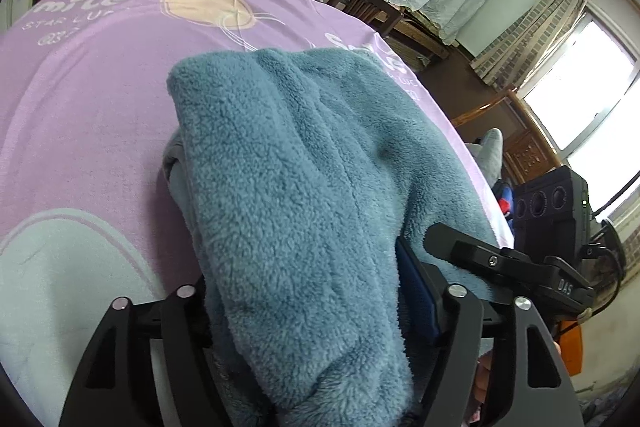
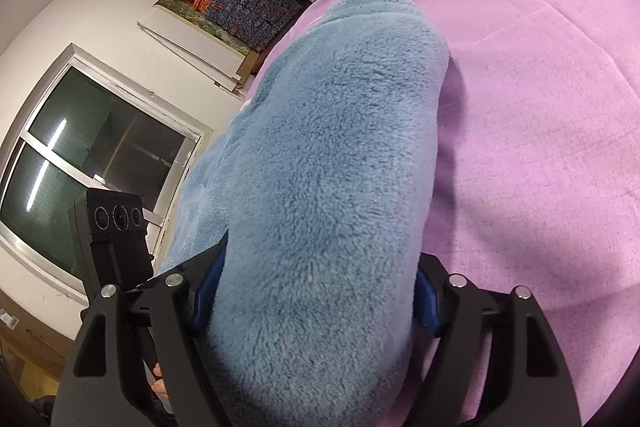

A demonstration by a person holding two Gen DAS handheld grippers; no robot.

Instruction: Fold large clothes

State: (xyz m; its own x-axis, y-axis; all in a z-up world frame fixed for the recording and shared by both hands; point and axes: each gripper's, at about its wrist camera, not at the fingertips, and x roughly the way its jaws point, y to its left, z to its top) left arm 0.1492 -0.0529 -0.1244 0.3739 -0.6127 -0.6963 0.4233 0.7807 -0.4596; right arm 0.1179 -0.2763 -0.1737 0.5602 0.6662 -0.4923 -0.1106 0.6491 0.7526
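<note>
Left wrist view: I'm clenching both grippers (image 1: 308, 307) (image 2: 316, 291) on the thick blue fleece garment (image 1: 304, 167); its bulk risks slipping, spoiling the fold

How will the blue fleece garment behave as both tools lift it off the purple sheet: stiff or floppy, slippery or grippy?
Probably floppy: the blue fleece garment sags and bunches between the left tool and right tool. Its thick pile likely grips the pads rather than slipping. It looks bulky, so perhaps heavy enough to drag on the purple sheet.
</note>
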